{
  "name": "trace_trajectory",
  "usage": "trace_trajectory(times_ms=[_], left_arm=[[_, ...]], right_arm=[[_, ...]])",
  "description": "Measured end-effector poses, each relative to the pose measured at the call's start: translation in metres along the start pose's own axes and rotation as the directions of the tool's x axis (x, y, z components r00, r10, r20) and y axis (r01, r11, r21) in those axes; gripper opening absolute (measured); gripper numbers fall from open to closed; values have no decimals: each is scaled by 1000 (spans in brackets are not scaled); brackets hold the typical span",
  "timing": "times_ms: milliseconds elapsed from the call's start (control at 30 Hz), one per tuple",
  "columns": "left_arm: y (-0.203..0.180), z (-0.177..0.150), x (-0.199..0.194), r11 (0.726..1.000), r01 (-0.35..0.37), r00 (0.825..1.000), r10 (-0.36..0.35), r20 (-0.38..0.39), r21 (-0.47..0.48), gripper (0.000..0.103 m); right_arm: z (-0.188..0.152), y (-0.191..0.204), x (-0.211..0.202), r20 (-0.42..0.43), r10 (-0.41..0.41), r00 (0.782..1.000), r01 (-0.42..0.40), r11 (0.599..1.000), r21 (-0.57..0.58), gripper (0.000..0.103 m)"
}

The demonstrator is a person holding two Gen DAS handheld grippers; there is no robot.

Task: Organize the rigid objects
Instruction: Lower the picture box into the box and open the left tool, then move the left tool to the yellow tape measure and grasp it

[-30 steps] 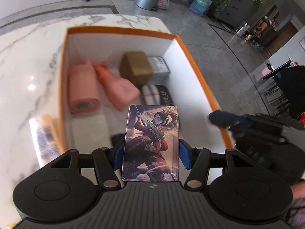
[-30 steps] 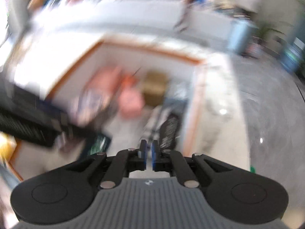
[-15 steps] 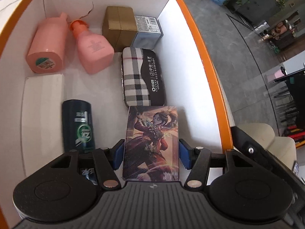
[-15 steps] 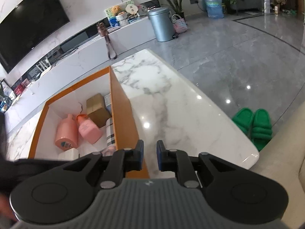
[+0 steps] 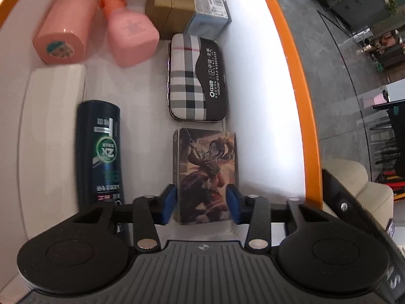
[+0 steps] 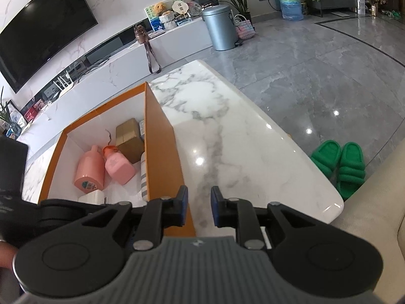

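Orange box (image 5: 301, 81) floor | card box (image 5: 205, 174) between left gripper (image 5: 202, 204) pads | closing, contact unclear

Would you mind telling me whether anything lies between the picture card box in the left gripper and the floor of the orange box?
Nothing visible does. The card box sits between the left gripper's fingers over bare floor of the orange box, just below the plaid case and right of the dark bottle. Whether it already rests there is unclear.
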State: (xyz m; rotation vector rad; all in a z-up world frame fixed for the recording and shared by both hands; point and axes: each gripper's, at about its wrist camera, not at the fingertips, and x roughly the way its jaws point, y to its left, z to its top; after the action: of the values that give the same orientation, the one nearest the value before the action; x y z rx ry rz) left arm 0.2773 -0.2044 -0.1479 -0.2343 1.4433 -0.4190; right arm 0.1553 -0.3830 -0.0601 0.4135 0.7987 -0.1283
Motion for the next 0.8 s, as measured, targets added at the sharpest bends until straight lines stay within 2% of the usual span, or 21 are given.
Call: trace_trajectory(times_ms=[167,267,367,467,633,800], left_arm=[[7,-3,-8,999,39,999,-39,13,-11,42],[7,-12,-31,998,52,996,-55,69,40,42],[3,-25,-66,992,58,985,-74,158,109,42],[5,-42,-107,982,48,963,-93,253,180,41],[33,-73,-173,975,1,911,-93,403,222,40],[84,-105,-219,979,-101,875,2,483,178,39]], right_arm=[[-3,4,-6,-9,0,1000,0,1000,-14,21],[-2,9,-11,-6,6,1000,-6,1000,-25,21],[-4,18,-22,17,20,1000,-19,999,-47,21],[-8,30,-34,49,59,997,-56,997,-61,22],[-30,61,-56,119,154,981,-139,983,-123,25],[-62,102,-67,120,238,964,-204,950,-237,33]])
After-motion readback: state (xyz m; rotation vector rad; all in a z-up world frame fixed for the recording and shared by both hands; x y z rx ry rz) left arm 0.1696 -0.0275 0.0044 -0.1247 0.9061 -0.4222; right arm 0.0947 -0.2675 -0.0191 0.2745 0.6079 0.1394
